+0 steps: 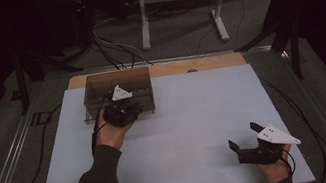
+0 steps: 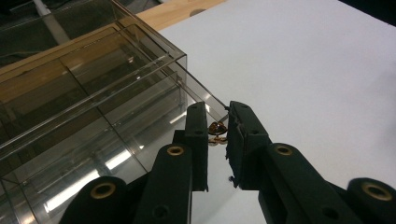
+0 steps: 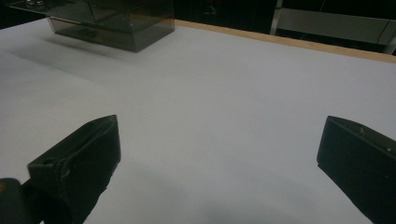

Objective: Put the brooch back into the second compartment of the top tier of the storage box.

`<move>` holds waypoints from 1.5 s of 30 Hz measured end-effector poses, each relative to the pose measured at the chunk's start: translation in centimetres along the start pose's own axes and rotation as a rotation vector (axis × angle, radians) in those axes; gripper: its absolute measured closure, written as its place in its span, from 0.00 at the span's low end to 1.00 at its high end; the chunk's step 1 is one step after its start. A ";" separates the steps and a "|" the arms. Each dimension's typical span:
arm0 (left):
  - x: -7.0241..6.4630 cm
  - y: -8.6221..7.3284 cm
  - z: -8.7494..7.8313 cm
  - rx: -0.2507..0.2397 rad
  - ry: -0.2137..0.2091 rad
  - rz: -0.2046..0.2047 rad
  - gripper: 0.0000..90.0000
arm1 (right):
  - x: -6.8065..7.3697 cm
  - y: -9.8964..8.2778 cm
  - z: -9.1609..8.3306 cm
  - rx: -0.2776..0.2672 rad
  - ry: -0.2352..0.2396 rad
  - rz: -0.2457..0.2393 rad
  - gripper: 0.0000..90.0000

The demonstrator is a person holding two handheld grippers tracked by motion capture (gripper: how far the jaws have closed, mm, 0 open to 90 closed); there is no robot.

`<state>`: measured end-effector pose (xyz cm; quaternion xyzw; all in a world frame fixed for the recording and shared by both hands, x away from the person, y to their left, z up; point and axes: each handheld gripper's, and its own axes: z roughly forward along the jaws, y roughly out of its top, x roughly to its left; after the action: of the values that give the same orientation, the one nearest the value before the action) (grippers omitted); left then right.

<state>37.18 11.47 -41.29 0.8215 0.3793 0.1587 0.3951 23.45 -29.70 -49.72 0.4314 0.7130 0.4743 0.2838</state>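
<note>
Evidently the work stands near its midpoint: the left gripper (image 2: 218, 133) has its jaws pinched on a small brown-and-copper object (image 2: 217, 129) — too small to identify — and holds it just beside the near corner of the clear smoked organizer box (image 2: 93, 88), at about rim height. Judged from this, the pick-up is done; carrying the piece over the wall and releasing it into a compartment is left. Whether the compartments already hold anything cannot be told through the tinted walls.

From the high view, the left gripper (image 1: 121, 110) sits against the box's near wall (image 1: 122, 115), so the box rim is the one edge to clear; the dividers inside leave narrow cells. The right gripper (image 1: 246, 144) rests well apart near the table's near right corner, jaws spread wide and holding nothing. Between the two lies the bare white table surface (image 1: 186, 118) — ample open room. The wooden strip (image 1: 216, 60) marks the table's far edge, just behind the box.
</note>
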 end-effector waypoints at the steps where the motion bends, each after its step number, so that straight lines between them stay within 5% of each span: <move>1: 0.1 0.0 0.0 0.000 0.001 0.000 0.88 | 0.0 0.0 0.0 -0.001 0.000 -0.002 0.00; 45: 3.1 -0.1 -0.5 0.027 0.065 -0.037 0.88 | 0.0 0.0 0.0 0.001 0.004 -0.002 0.00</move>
<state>38.91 14.14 -41.21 0.8140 0.4095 0.1728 0.3740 23.47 -29.68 -49.74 0.4300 0.7141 0.4745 0.2828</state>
